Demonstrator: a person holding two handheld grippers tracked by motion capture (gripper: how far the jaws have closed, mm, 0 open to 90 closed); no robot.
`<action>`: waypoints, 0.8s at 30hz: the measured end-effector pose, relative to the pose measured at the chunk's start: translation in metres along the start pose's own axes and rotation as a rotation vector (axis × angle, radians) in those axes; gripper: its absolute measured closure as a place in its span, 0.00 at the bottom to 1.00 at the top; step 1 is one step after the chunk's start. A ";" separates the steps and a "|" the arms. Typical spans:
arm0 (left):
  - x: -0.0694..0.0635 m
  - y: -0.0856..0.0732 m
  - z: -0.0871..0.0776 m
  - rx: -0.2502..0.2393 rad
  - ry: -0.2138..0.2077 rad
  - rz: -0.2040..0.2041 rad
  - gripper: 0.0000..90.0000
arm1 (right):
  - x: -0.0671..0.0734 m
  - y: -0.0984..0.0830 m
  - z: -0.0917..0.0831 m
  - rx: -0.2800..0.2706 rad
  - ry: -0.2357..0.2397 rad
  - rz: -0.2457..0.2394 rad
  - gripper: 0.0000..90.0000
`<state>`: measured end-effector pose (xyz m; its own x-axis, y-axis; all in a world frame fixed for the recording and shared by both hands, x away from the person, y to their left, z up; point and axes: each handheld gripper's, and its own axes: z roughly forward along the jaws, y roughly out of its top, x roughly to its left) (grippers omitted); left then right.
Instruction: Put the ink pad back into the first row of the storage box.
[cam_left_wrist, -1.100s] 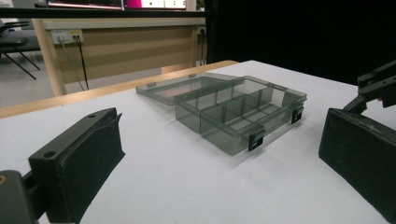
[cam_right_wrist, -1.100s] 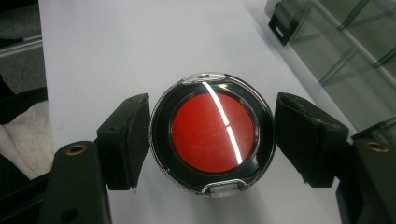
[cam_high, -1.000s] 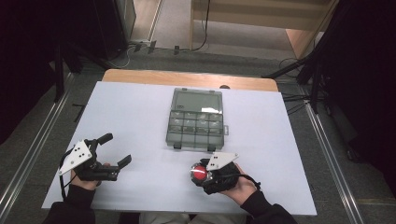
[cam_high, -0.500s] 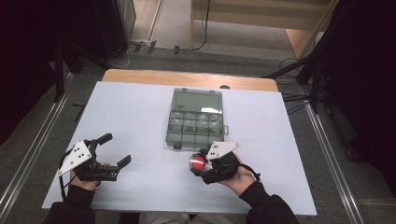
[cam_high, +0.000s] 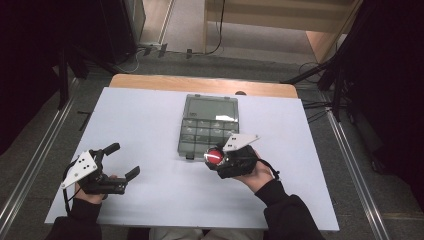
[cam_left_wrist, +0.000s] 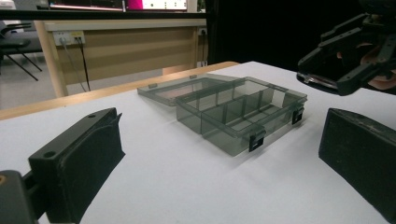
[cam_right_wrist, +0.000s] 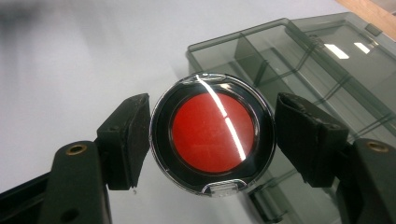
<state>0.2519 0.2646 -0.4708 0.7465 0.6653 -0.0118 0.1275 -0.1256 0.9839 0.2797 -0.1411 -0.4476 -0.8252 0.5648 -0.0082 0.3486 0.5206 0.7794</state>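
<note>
A round black case with a red centre (cam_right_wrist: 212, 135) sits between the pads of my right gripper (cam_right_wrist: 212, 140), which is shut on it and held above the table. From above, the red case (cam_high: 215, 156) hangs at the near right corner of the smoky clear compartment box (cam_high: 207, 127), whose lid lies open flat behind it. My left gripper (cam_high: 122, 161) rests at the table's near left with its jaws open and nothing between them. In the left gripper view the box (cam_left_wrist: 238, 112) stands ahead, and the right gripper (cam_left_wrist: 345, 65) hovers at the upper right.
The white table top (cam_high: 150, 120) has a wooden strip (cam_high: 200, 85) along its far edge. Metal rails run along the floor on both sides. Dark stands and cables lie beyond the table's far corners.
My right gripper has lifted the red case and carried it away from me, up to the box's near right corner. The left gripper has stayed put.
</note>
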 end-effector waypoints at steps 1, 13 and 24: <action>0.000 0.000 0.000 0.001 -0.001 0.000 0.00 | -0.002 0.002 0.001 0.005 -0.005 0.000 0.35; 0.000 0.000 0.001 0.005 -0.012 0.001 0.00 | -0.033 0.022 0.008 0.018 -0.059 0.037 0.35; -0.001 0.000 0.001 0.001 -0.014 0.001 0.00 | -0.070 0.032 0.027 0.035 -0.110 0.110 0.35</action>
<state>0.2520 0.2637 -0.4712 0.7557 0.6548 -0.0137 0.1277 -0.1269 0.9837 0.3602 -0.1465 -0.4394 -0.7282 0.6854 0.0056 0.4507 0.4726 0.7573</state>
